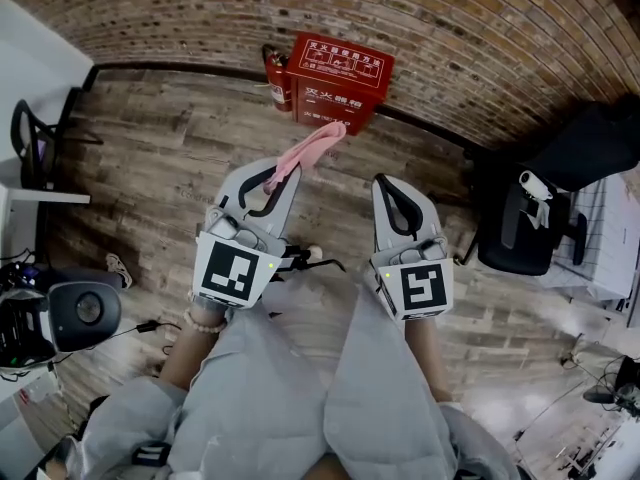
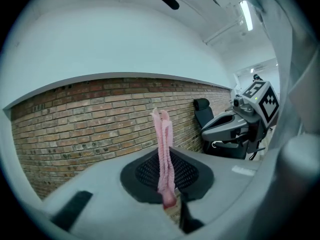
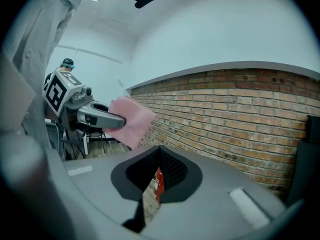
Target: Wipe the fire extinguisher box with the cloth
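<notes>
The red fire extinguisher box stands on the wooden floor against the brick wall, ahead of both grippers. A red extinguisher leans at its left side. My left gripper is shut on a pink cloth, which sticks out forward toward the box without touching it. In the left gripper view the cloth rises between the black pads of that gripper. My right gripper is shut and holds nothing. Through the slit of the right gripper, a sliver of the red box shows.
A black office chair stands to the right, close to the wall. Another chair and a white desk sit at the far left, with a round device and cables on the floor. The curved brick wall closes off the far side.
</notes>
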A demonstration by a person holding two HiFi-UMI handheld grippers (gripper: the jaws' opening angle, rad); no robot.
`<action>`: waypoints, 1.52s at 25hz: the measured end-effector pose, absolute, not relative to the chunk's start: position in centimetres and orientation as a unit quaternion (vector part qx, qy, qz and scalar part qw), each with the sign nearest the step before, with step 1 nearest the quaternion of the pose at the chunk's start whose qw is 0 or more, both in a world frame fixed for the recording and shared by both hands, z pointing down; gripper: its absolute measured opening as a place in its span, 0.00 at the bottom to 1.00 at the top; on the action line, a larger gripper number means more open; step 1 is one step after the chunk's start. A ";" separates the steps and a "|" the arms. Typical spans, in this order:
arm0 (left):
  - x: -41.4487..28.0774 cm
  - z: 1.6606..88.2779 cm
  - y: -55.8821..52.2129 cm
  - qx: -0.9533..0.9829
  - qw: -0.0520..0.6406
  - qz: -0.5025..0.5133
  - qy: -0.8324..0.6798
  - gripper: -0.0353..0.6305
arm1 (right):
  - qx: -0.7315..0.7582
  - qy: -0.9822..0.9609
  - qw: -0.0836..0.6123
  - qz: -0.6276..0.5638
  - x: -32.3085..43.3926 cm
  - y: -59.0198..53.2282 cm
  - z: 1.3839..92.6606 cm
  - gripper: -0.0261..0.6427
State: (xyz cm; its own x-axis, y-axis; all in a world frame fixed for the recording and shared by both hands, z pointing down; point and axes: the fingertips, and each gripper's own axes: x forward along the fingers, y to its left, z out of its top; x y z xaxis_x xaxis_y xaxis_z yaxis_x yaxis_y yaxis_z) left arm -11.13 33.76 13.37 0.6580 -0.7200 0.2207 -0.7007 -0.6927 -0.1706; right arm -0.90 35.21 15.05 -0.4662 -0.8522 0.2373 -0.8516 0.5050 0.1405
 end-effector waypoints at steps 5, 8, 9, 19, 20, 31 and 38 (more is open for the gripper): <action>-10.6 14.2 34.4 -0.904 0.030 -0.137 0.404 0.07 | 0.494 -0.857 0.146 0.000 0.5 35.5 16.0 0.05; -10.7 14.7 33.9 -0.903 0.024 -0.136 0.407 0.07 | 0.488 -0.859 0.153 -0.001 0.5 34.9 16.6 0.05; -10.7 14.9 33.6 -0.903 0.022 -0.136 0.407 0.07 | 0.486 -0.860 0.154 -0.002 0.3 34.7 16.7 0.05; -9.6 15.8 25.2 -0.912 0.018 -0.134 0.387 0.07 | 0.502 -0.849 0.164 0.012 0.9 27.4 17.7 0.05; -9.6 15.9 23.9 -0.914 0.019 -0.135 0.383 0.07 | 0.504 -0.848 0.163 0.011 0.8 26.2 17.5 0.05; -9.6 14.6 10.6 -0.928 0.035 -0.137 0.344 0.07 | 0.527 -0.835 0.158 0.011 -0.3 13.1 15.9 0.05; -9.5 15.3 5.1 -0.935 0.034 -0.149 0.319 0.07 | 0.547 -0.818 0.175 0.032 0.2 8.3 16.7 0.05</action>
